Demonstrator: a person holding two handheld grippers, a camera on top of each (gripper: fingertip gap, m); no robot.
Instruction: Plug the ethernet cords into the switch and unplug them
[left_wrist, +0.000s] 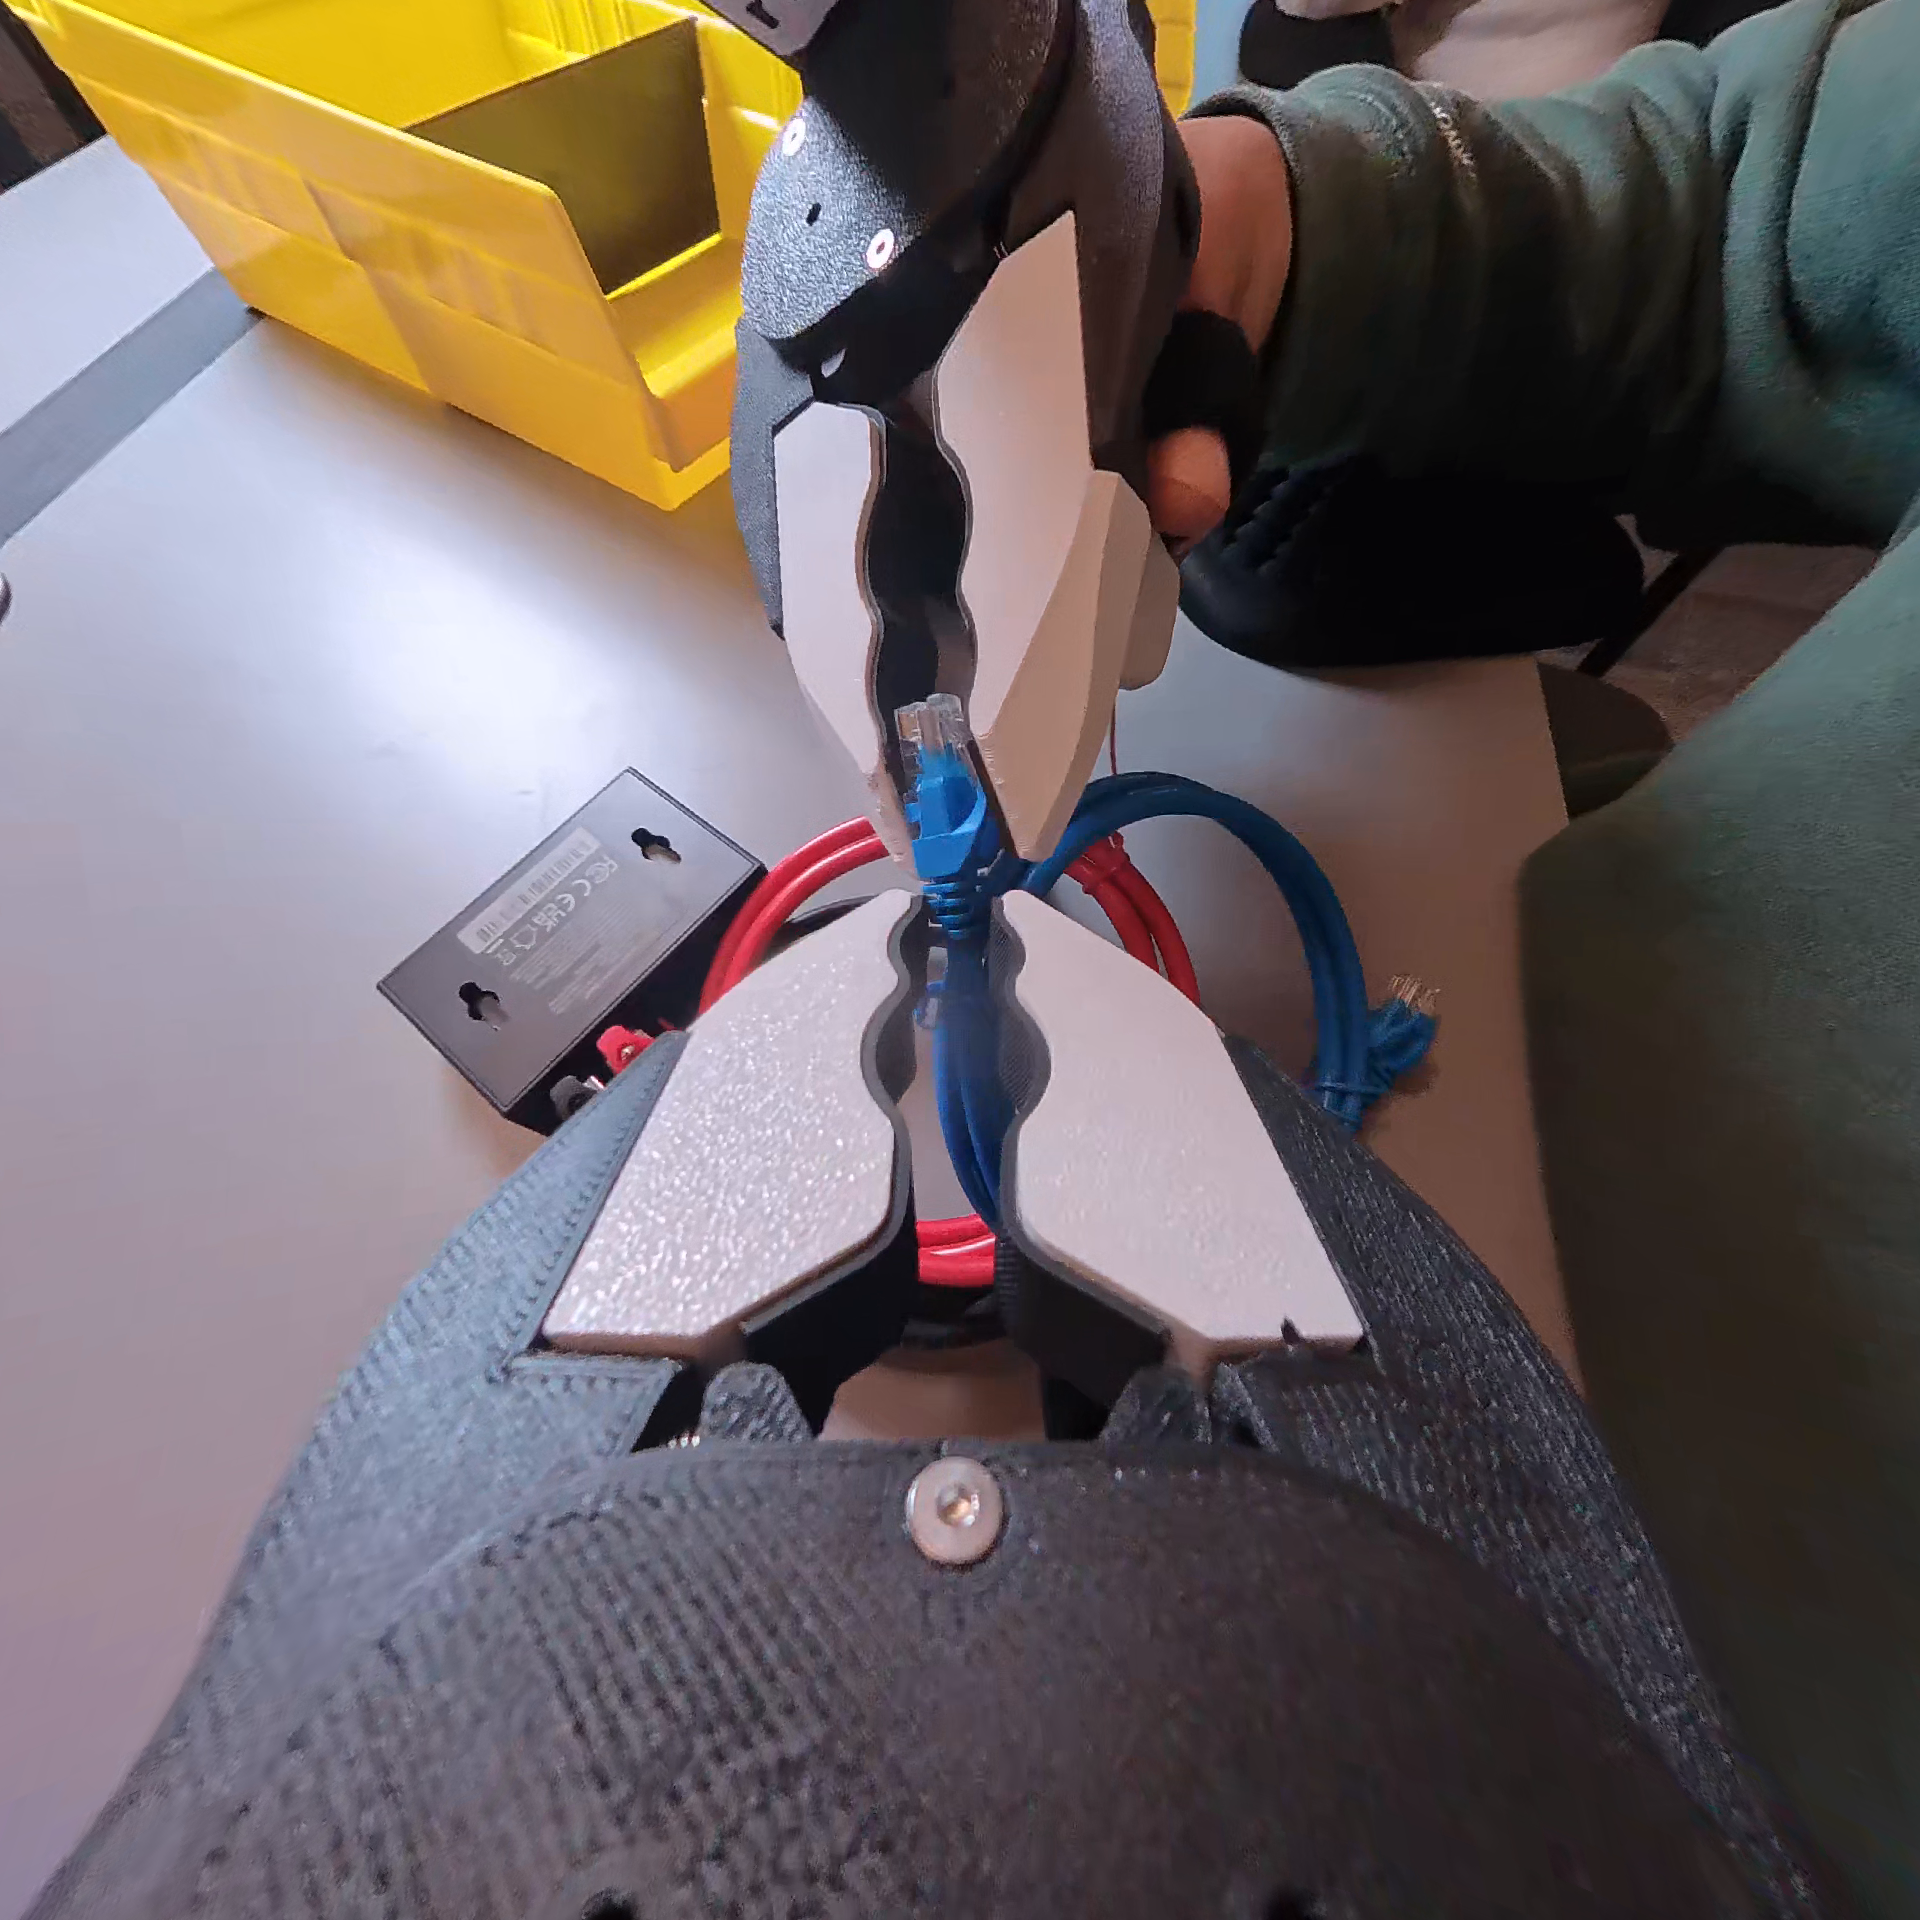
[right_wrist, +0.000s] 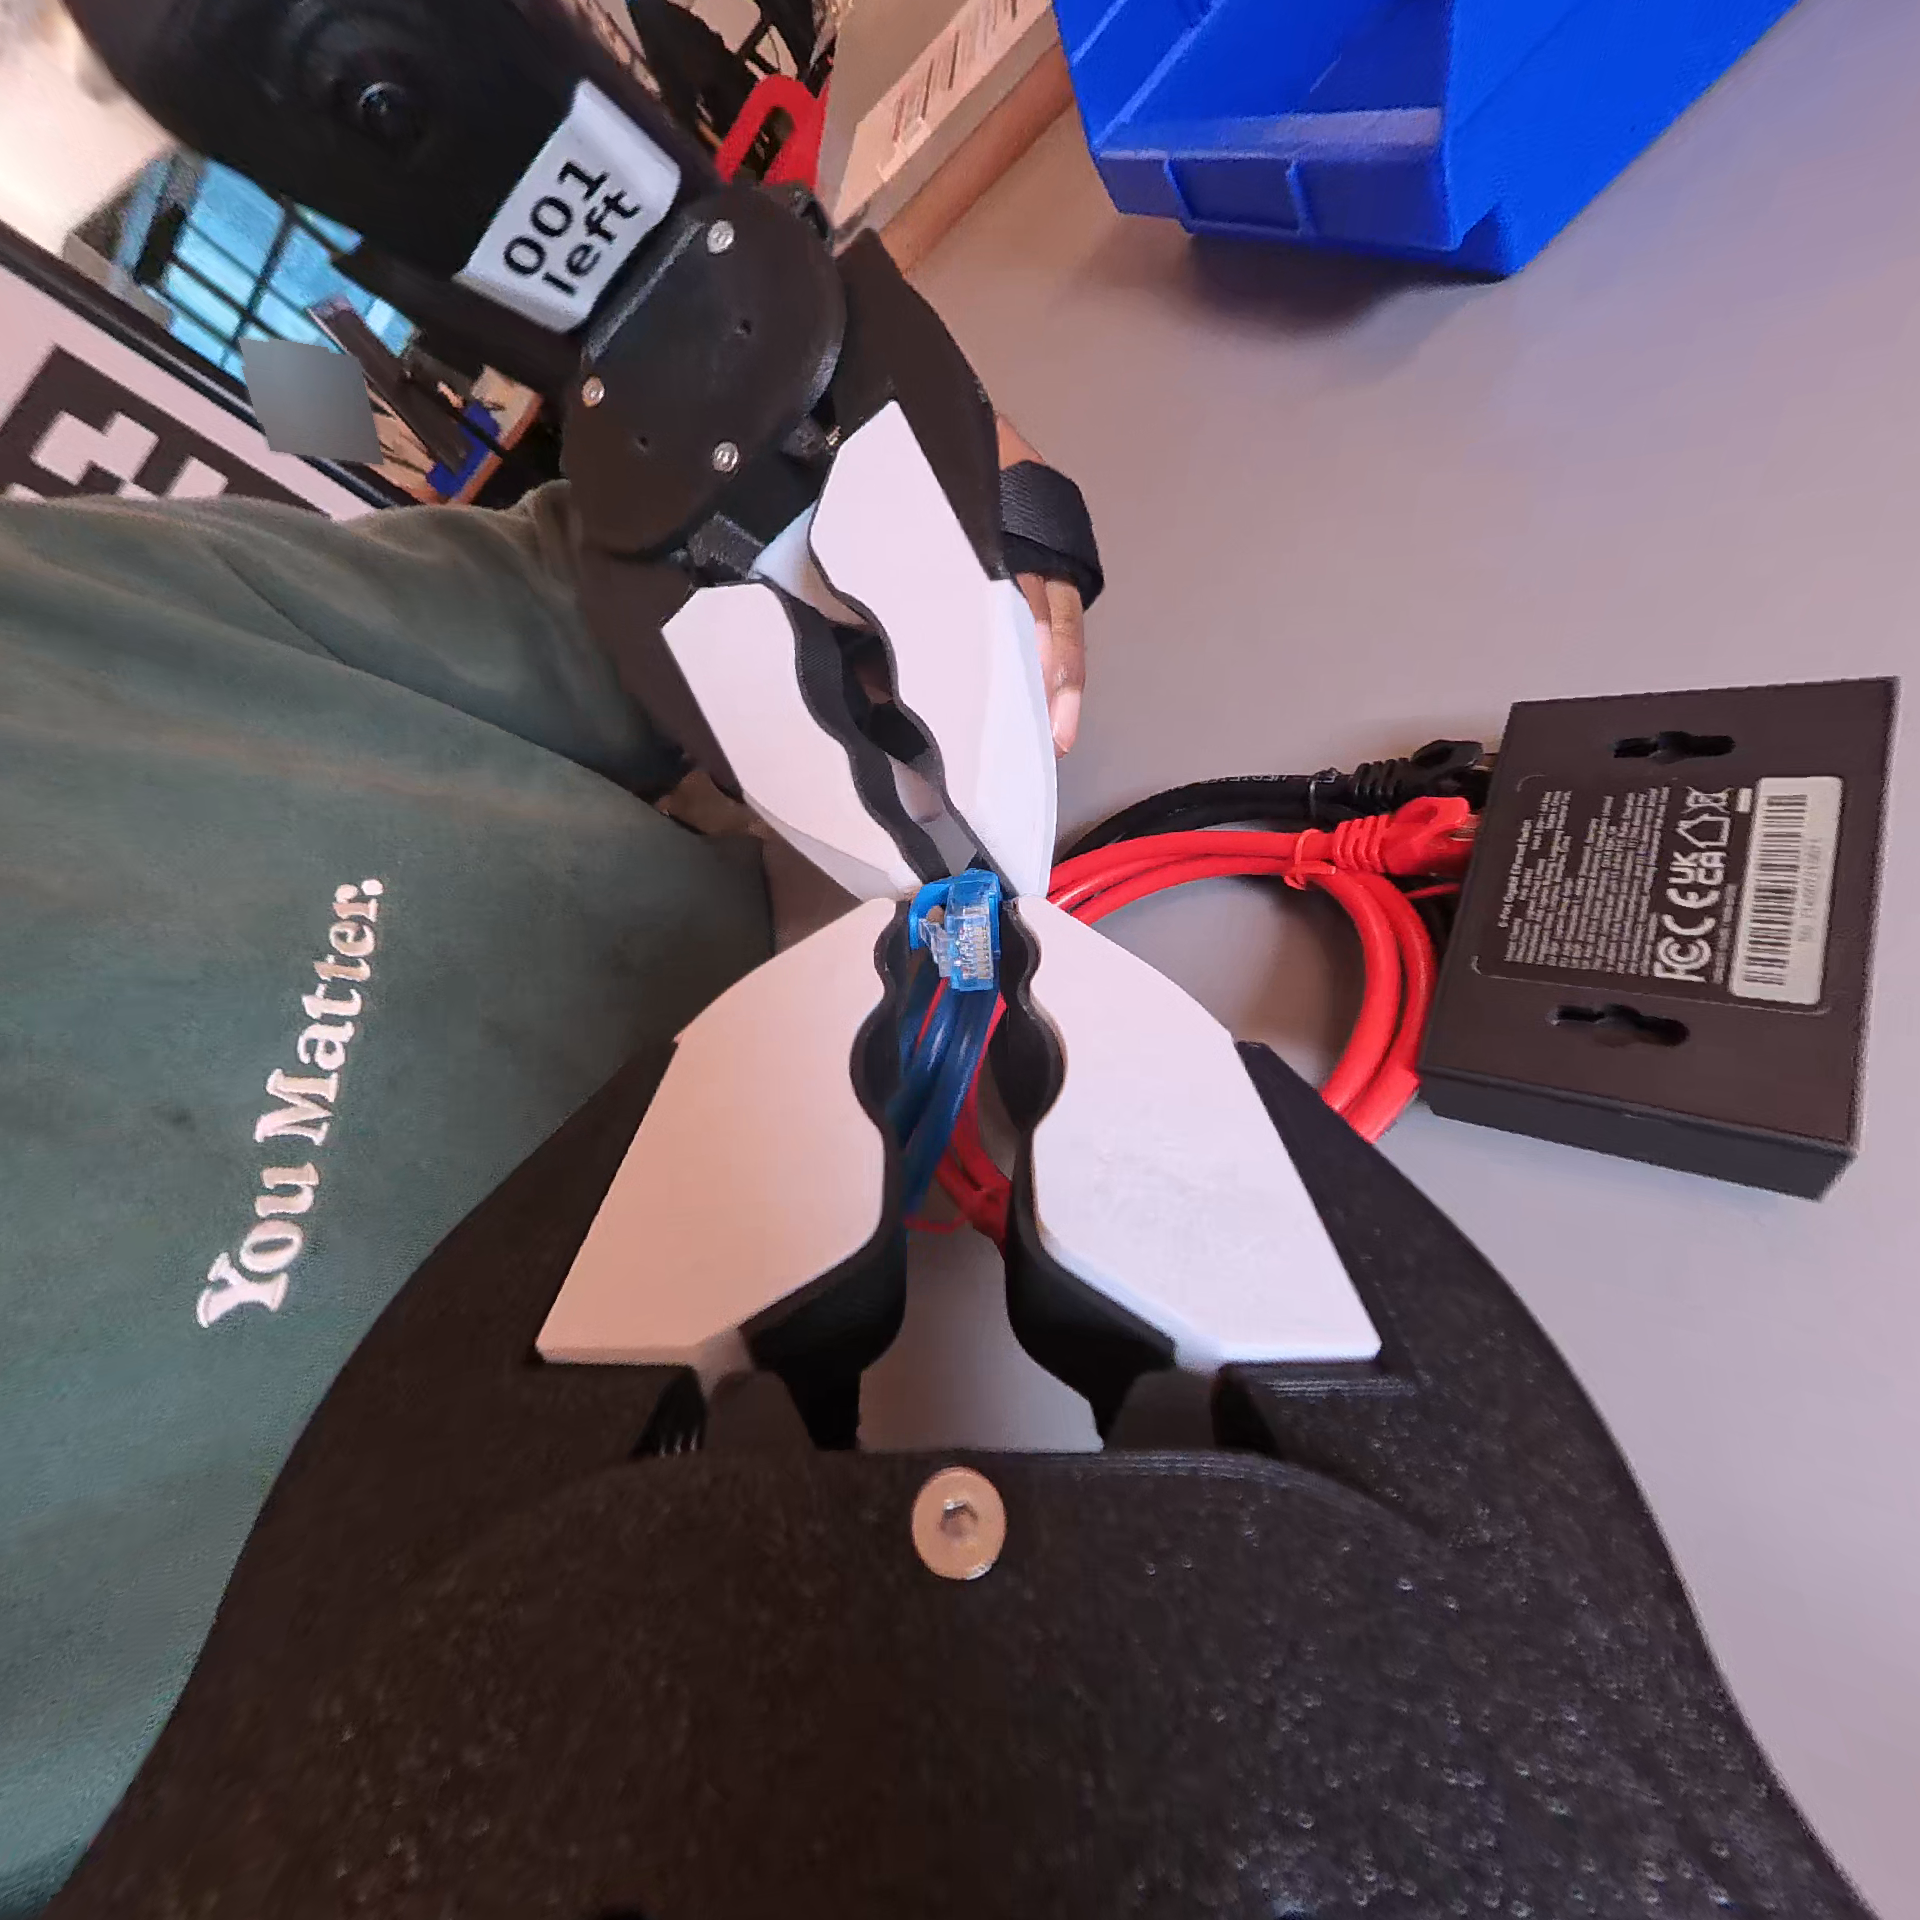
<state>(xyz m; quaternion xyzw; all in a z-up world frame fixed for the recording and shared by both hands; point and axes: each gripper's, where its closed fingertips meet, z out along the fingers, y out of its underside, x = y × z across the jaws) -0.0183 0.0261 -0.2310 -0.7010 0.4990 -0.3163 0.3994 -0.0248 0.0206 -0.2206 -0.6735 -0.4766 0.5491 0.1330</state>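
Observation:
The black switch (left_wrist: 571, 935) lies label side up on the grey table, also in the right wrist view (right_wrist: 1662, 935). A red cord (right_wrist: 1392, 842) and a black cord (right_wrist: 1371, 774) are plugged into its side. My left gripper (left_wrist: 961, 920) is shut on the blue ethernet cord just behind its plug (left_wrist: 940, 800). My right gripper (right_wrist: 961, 909) meets it tip to tip and is shut on that blue plug (right_wrist: 961, 935), held above the table. The rest of the blue cord (left_wrist: 1320, 914) is coiled below, its other plug (left_wrist: 1403, 1013) free.
A yellow bin (left_wrist: 416, 239) stands at the back of the table beyond the switch. A blue bin (right_wrist: 1403, 125) stands past the switch in the right wrist view. The red coil (left_wrist: 1132, 914) lies under the grippers. The person's green sleeve (left_wrist: 1558, 312) reaches in close. Both grippers' tips are close together, under 4 cm apart. The black switch (left_wrist: 571, 935) is about 10 cm from both grippers' fingertips. Look for it in the right wrist view (right_wrist: 1638, 856) too.

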